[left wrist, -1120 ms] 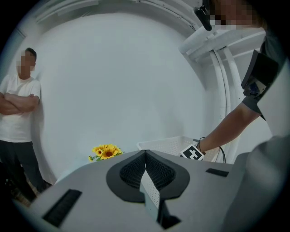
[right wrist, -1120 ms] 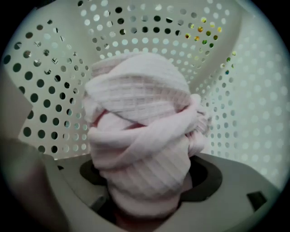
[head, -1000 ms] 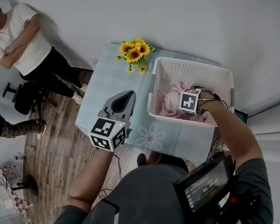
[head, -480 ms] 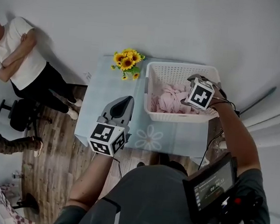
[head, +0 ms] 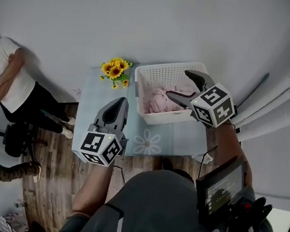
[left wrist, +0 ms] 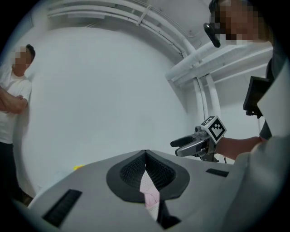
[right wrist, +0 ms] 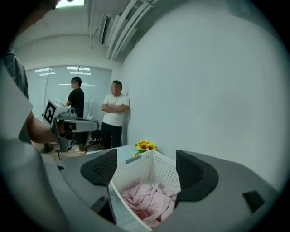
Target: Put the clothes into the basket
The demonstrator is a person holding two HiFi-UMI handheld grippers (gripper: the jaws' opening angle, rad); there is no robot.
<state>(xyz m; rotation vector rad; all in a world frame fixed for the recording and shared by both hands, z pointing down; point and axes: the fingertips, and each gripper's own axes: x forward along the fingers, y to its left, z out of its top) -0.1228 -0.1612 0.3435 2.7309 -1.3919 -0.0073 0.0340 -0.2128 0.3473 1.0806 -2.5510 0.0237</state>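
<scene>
Head view looks steeply down on a small pale tabletop [head: 99, 96] that stands against a white wall. On its right part sits the white basket [head: 162, 66], and the pink clothes [head: 159, 100] lie inside it as a crumpled heap. A bunch of sunflowers [head: 114, 70] is at the far edge of the tabletop, just left of the basket. The left claw [head: 120, 101] hangs over the left part of the tabletop, well apart from the basket, with its jaws together. The right claw [head: 178, 83] is above the right side of the basket, jaws apart, and holds nothing. A person in a white shirt [head: 7, 80] stands at the far left on the wooden floor [head: 53, 181]. Left gripper view shows the two jaws of the left claw meeting at their tips; lower down a pale checked strip shows in the narrow gap, and I cannot tell what it is. Beyond the jaws are the white wall and, at the right, the right claw. Right gripper view shows its jaws wide apart and empty, with the basket and the pink clothes seen between them, lower down. The sunflowers are behind the basket, and beside the person in white stands a second person in a black shirt [right wrist: 76, 106].
</scene>
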